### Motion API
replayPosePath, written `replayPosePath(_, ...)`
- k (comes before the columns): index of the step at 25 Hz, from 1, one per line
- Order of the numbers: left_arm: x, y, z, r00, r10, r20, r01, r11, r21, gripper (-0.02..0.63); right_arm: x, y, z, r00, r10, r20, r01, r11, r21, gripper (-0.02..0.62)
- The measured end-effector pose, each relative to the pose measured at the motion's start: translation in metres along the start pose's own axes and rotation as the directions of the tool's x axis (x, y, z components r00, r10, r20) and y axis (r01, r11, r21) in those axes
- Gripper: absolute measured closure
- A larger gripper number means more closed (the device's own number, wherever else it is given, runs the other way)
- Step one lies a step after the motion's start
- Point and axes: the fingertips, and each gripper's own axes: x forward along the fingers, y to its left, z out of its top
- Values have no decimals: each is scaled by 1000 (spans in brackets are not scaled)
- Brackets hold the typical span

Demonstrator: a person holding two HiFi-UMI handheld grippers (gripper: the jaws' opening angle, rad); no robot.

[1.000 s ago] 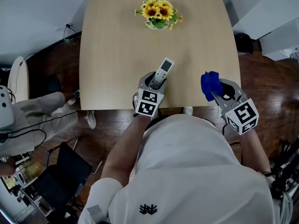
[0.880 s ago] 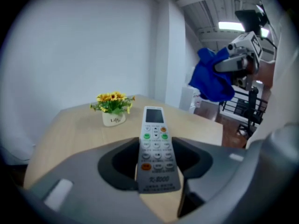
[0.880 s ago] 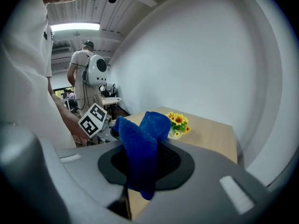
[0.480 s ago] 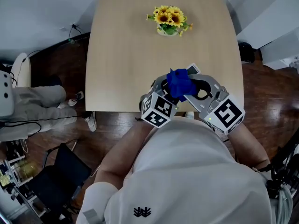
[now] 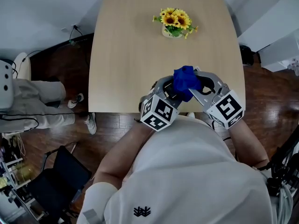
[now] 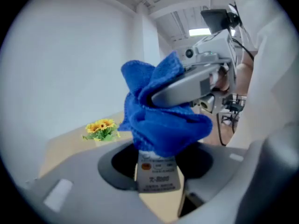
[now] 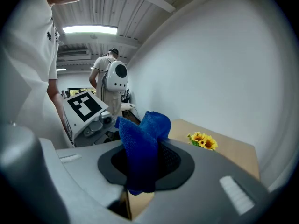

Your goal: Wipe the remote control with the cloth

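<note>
In the left gripper view the white remote control (image 6: pixel 158 174) stands upright with my left gripper (image 6: pixel 158 190) shut on its lower end. The blue cloth (image 6: pixel 159 115) lies against the remote's upper part and hides it. My right gripper (image 7: pixel 140 171) is shut on that cloth (image 7: pixel 140 153). In the head view both grippers meet above the table's near edge: the left gripper (image 5: pixel 170 88), the right gripper (image 5: pixel 195 85), and the cloth (image 5: pixel 186 82) bunched between them. The remote is almost wholly hidden there.
A small pot of sunflowers (image 5: pixel 175 23) stands at the far middle of the light wooden table (image 5: pixel 126 55). A seated person's legs (image 5: pixel 32 101) and a black chair (image 5: pixel 60 181) are on the dark floor to the left. A person (image 7: pixel 110 85) stands in the background of the right gripper view.
My right gripper has swung left with the cloth and brought it onto the remote held by my left gripper. Since half a second ago both have shifted slightly.
</note>
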Motion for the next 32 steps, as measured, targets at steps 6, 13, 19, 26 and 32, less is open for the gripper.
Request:
replayPosePath(6, -13, 4, -4, 1000, -8, 13, 8, 1000, 1, 370, -24, -41, -1, 988, -153, -24, 152, 988, -25, 517)
replayPosePath(13, -18, 5, -9, 999, -32, 20, 32, 999, 0, 370, -52, -70, -1, 958, -283, -46, 283, 959, -4, 517)
replayPosePath(19, -17, 5, -9, 998, -55, 24, 55, 998, 7, 370, -37, -25, 39, 979, -202, 23, 202, 978, -54, 517)
replayPosePath(26, -20, 5, -5, 997, -78, 24, 78, 997, 17, 370, 18, 55, 56, 1000, 20, 22, -20, 1000, -6, 517)
replayPosePath(32, -32, 13, -10, 997, -71, 22, 70, 997, 16, 370, 43, 64, 36, 999, 35, -1, -35, 999, 10, 517)
